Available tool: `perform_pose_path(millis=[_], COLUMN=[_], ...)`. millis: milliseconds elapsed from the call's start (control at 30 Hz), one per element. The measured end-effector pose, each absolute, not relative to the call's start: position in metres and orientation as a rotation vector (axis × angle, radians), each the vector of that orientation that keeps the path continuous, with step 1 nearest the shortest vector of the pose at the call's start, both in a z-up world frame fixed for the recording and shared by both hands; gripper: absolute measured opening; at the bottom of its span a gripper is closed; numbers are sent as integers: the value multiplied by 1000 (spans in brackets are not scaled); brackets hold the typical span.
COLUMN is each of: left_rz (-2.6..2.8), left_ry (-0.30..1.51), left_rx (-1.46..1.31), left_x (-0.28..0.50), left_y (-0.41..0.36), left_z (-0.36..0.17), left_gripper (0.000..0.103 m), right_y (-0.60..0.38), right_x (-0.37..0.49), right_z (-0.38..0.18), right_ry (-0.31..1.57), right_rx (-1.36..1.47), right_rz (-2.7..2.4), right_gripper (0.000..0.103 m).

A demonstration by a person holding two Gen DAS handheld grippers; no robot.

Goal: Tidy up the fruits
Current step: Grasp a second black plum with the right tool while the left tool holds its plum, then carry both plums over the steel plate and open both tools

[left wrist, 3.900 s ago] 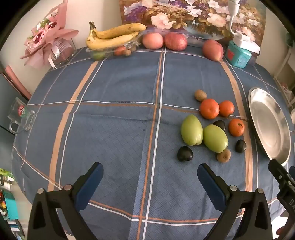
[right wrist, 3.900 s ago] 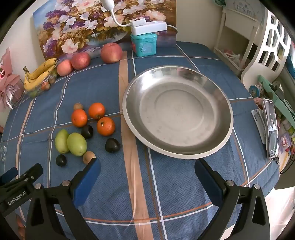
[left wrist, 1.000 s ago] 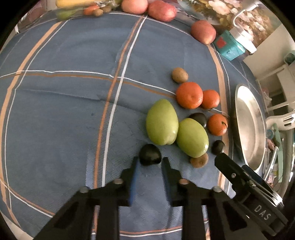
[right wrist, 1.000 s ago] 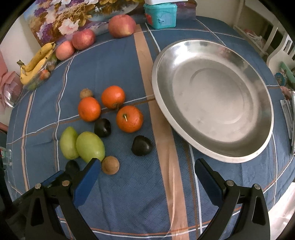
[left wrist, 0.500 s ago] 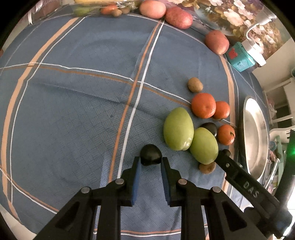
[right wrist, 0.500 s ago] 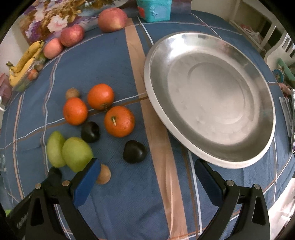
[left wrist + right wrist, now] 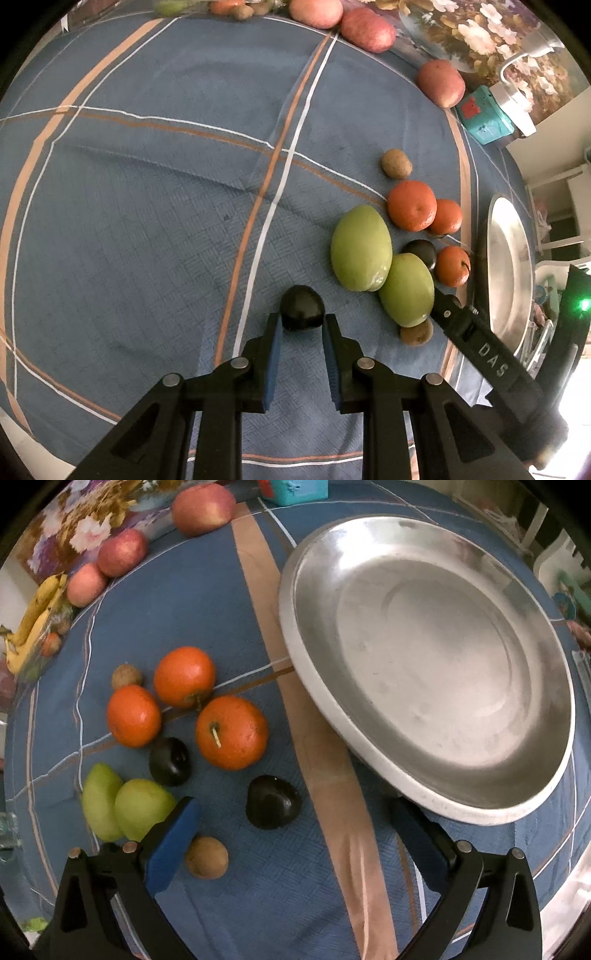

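Note:
My left gripper [image 7: 301, 325] is shut on a dark plum [image 7: 302, 307], held at the fingertips over the blue cloth. To its right lie two green mangoes [image 7: 361, 248], three oranges [image 7: 411, 205], another dark plum [image 7: 420, 249] and brown kiwis [image 7: 396, 163]. My right gripper [image 7: 291, 821] is open and empty, low over a dark plum [image 7: 272, 802], with an orange [image 7: 231, 732] just beyond and a kiwi [image 7: 206, 857] by its left finger. The empty steel plate [image 7: 436, 657] lies to the right.
Red apples [image 7: 366, 29] and bananas [image 7: 35, 616] sit along the table's far edge by a floral painting. A teal box [image 7: 484, 114] stands at the back right. The right gripper's arm [image 7: 487, 358] reaches in beside the mangoes.
My left gripper has lifted and pulled back slightly with the plum in its fingers. My right gripper has moved lower and closer to the dark plum near the plate.

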State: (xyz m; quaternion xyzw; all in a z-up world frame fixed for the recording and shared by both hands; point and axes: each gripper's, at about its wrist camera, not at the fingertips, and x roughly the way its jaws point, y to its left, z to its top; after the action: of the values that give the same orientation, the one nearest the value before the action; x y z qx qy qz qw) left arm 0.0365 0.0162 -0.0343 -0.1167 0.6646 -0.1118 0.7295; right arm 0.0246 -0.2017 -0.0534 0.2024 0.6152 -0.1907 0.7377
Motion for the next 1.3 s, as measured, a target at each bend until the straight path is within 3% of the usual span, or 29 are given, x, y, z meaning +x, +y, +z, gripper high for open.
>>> perform_pose_path(millis=[233, 333, 433, 500, 700, 1300], left_rz=[-244, -243, -241, -242, -238, -299], left_ry=[1463, 1462, 1464, 1465, 1462, 1294], left_rx=[-255, -250, -255, -256, -262, -327], left_x=[38, 37, 37, 37, 37, 42], left_y=[10, 7, 7, 7, 7, 16], left_z=[-36, -37, -38, -38, -39, 3], left_gripper=[24, 24, 24, 24, 24, 24], right_y=[-203, -199, -198, -202, -211, -185], right_x=[18, 24, 20, 18, 10, 2], right_z=[-51, -45, -39, -36, -29, 40], right_ry=[1342, 1343, 1340, 1325, 1316, 1129], right_rx=[398, 370, 411, 409, 460, 466], right_rz=[-393, -392, -354, -387, -354, -245], right_gripper=[103, 97, 78, 59, 28, 26])
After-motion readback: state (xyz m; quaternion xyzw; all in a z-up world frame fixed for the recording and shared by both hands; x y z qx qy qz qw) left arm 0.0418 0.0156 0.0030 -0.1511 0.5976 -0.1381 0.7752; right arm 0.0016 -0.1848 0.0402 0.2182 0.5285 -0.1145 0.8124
